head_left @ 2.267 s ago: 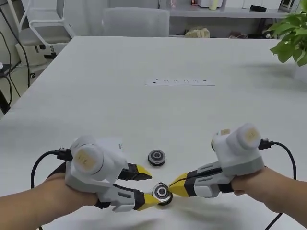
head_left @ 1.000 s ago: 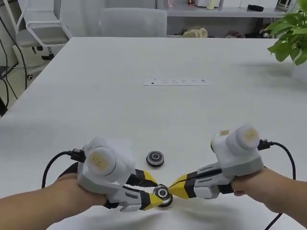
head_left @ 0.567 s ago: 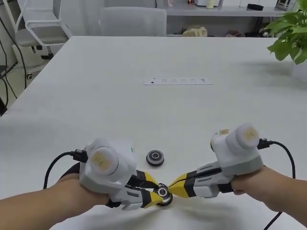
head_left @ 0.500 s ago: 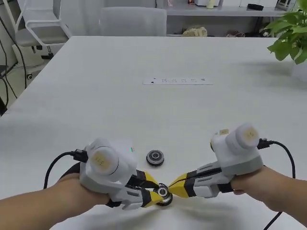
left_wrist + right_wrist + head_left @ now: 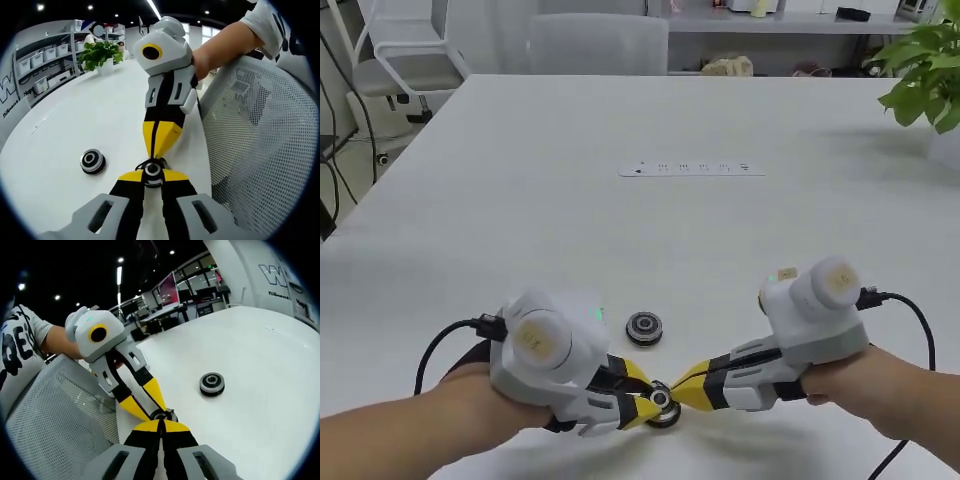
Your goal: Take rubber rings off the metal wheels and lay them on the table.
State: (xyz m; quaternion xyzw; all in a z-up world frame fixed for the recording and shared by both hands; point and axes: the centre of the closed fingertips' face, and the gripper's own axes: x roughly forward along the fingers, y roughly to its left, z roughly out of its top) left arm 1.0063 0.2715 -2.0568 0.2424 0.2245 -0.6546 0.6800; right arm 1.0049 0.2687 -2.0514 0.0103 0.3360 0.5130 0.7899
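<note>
A small metal wheel (image 5: 662, 400) with a black rubber ring sits between both grippers near the table's front edge. My left gripper (image 5: 642, 393) is shut on this wheel (image 5: 152, 170), one yellow fingertip (image 5: 131, 175) on each side of it. My right gripper (image 5: 680, 392) comes from the opposite side with its jaws pressed together on the wheel's black rim (image 5: 163, 414). A second wheel (image 5: 644, 326) with its black ring on lies flat on the table just beyond them, also in the left gripper view (image 5: 93, 161) and the right gripper view (image 5: 212, 383).
The white table (image 5: 620, 230) has a flush socket strip (image 5: 692, 170) at mid-depth. A grey chair (image 5: 600, 45) stands at the far edge, a plant (image 5: 925, 75) at the far right. A mesh chair back (image 5: 260, 150) is close behind the grippers.
My left gripper has moved in to the right and brought its jaws together around the near wheel. The right gripper and the second wheel have stayed where they were.
</note>
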